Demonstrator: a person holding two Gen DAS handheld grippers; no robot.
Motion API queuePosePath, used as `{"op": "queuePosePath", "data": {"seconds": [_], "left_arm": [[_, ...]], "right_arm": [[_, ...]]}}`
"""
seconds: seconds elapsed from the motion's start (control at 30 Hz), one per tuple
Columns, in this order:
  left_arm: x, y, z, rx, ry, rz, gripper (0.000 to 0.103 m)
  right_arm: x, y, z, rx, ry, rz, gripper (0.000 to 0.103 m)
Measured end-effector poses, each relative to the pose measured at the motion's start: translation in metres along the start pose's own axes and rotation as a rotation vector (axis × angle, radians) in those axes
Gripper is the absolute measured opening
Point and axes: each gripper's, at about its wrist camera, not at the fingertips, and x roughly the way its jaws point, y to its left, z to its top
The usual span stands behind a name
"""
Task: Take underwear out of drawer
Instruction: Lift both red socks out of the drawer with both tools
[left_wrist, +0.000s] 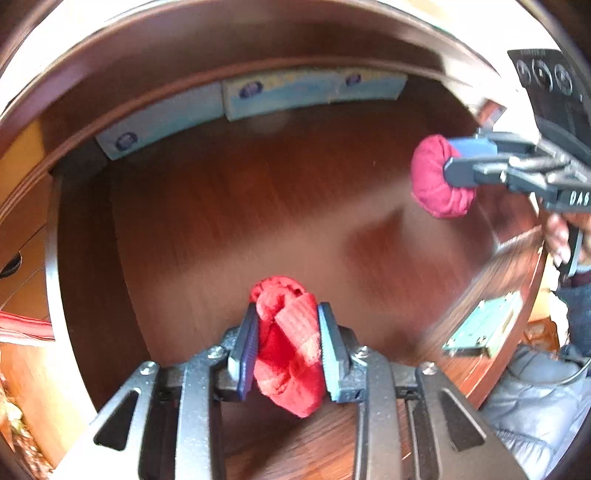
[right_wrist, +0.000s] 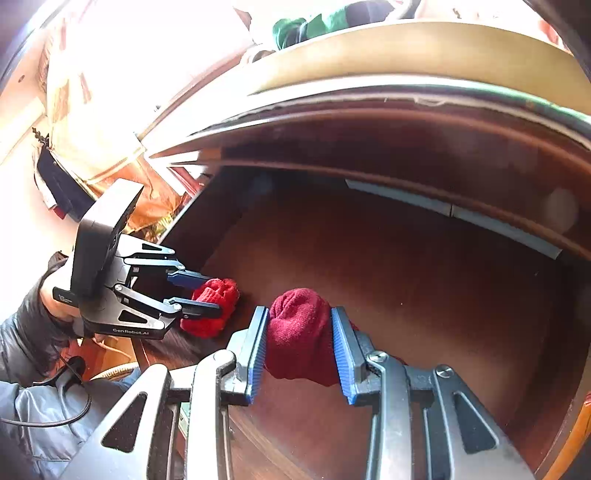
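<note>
Dark reddish-brown wood lines the open drawer (left_wrist: 258, 192), whose floor lies mostly bare below both cameras. The left gripper (left_wrist: 286, 343) points steeply down into it, and its blue-padded jaws are pinching a bright red rolled bundle of underwear (left_wrist: 288, 350) between them; the ribbed cloth bulges out above and below the pads, near the drawer's front edge. The right gripper (right_wrist: 299, 350) has its jaws pressed onto a dark red rolled bundle (right_wrist: 301, 336), which fills the gap between the blue pads. In the left wrist view that same dark red bundle (left_wrist: 432, 177) appears at the right, well apart from the bright red one, clamped at the tip of the right gripper (left_wrist: 458, 162), and part of a hand (left_wrist: 557, 236) shows behind the tool. In the right wrist view the left gripper (right_wrist: 207, 295) comes in from the left with the bright red bundle (right_wrist: 214, 310) at its tip, held by a hand in a dark sleeve (right_wrist: 33, 332). Pale blue flat boxes (left_wrist: 280, 92) stand in a row along the drawer's back wall. A small green card (left_wrist: 484, 325) lies on the drawer's right rim.
</note>
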Motion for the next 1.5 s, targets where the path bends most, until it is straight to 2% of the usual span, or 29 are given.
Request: {"op": "queuePosePath", "data": {"seconds": [0.2, 0.37, 0.57, 0.93, 1.5], "left_arm": [[-0.019, 0.004, 0.001, -0.047, -0.111, 0.01, 0.028], [-0.026, -0.001, 0.003, -0.045, -0.192, 0.038, 0.028], [-0.032, -0.006, 0.009, -0.044, -0.283, 0.107, 0.028], [-0.041, -0.021, 0.008, -0.021, -0.364, 0.188, 0.028], [-0.048, -0.026, 0.006, -0.025, -0.44, 0.213, 0.028]], "right_arm": [[-0.01, 0.004, -0.002, -0.02, -0.049, -0.029, 0.036], [-0.022, 0.007, -0.007, -0.046, -0.112, -0.047, 0.037], [-0.034, 0.009, -0.014, -0.061, -0.16, -0.063, 0.037], [-0.052, 0.01, -0.024, -0.098, -0.241, -0.095, 0.037], [-0.062, 0.02, -0.029, -0.151, -0.335, -0.137, 0.037]]}}
